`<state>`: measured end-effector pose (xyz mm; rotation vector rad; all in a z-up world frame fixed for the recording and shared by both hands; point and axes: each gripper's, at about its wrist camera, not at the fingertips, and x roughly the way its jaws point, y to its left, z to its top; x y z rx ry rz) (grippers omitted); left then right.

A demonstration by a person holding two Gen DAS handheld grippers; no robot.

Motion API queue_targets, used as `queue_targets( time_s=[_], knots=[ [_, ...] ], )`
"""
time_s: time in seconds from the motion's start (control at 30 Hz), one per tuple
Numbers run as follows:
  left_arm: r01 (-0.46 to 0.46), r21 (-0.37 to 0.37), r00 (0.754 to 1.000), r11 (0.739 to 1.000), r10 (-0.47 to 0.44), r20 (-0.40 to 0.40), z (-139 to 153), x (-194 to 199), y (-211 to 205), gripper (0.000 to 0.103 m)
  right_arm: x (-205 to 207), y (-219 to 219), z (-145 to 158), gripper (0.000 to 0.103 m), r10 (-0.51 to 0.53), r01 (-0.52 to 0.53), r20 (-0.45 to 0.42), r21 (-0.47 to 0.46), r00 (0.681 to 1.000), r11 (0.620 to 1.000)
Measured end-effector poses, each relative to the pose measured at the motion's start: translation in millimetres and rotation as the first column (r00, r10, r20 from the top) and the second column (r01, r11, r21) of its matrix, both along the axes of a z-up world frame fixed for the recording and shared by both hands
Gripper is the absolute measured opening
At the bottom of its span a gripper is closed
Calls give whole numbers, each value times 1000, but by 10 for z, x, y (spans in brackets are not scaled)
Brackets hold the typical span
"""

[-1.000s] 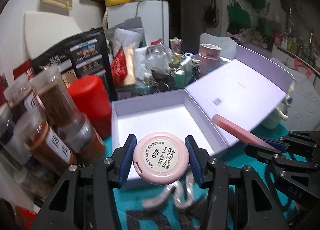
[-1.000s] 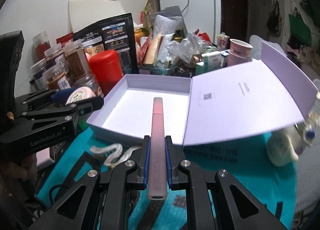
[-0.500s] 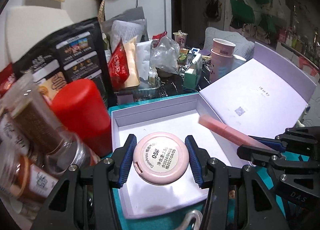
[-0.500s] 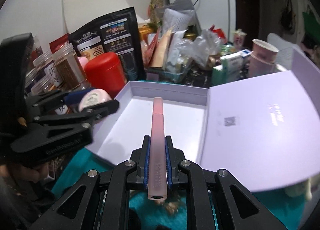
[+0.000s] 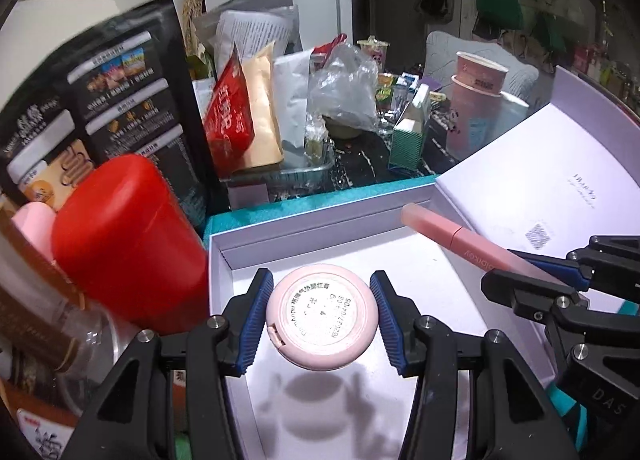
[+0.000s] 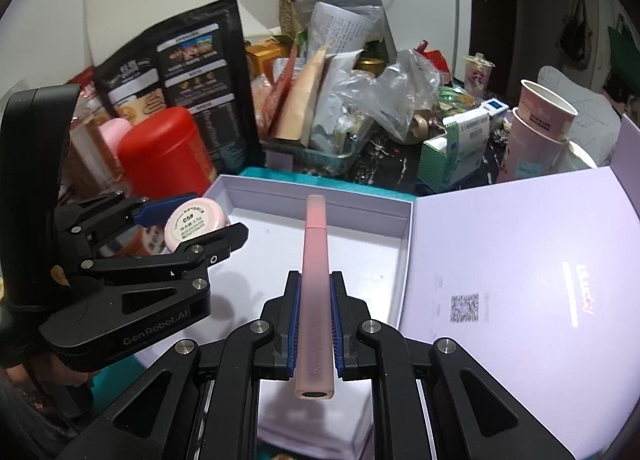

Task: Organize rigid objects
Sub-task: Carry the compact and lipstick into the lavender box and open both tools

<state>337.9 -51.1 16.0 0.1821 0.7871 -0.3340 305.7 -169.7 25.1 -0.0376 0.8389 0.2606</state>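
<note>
Hovering over the open box point(image 5: 360, 236), lower centre, the left gripper point(image 5: 322, 318) clamps 1 round compact point(image 5: 322, 316); the right gripper point(image 6: 315, 316) clamps 1 pink tube point(image 6: 316, 260), long axis pointing toward the box's far wall.

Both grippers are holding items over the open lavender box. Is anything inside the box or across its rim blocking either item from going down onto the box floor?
Nothing visible does. The box floor is bare below the round compact in the left gripper and below the pink tube in the right gripper. The lid lies open to the right, off the tray.
</note>
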Motion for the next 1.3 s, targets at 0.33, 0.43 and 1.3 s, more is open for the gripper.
queue_targets(
  time_s=[0.33, 0.43, 1.3],
  knots=[
    [-28, 30, 997, 999, 30, -69, -238, 278, -5, 50, 256, -5, -301, 13, -14, 13, -68, -24, 998, 1000],
    [-46, 44, 996, 998, 49, -75, -296, 308, -7, 50, 299, 2, -390, 13, -21, 17, -85, -39, 996, 999],
    [-85, 61, 992, 995, 91, -91, -101, 106, 18, 80, 41, -31, -167, 35, -50, 46, -45, -83, 998, 996]
  ],
)
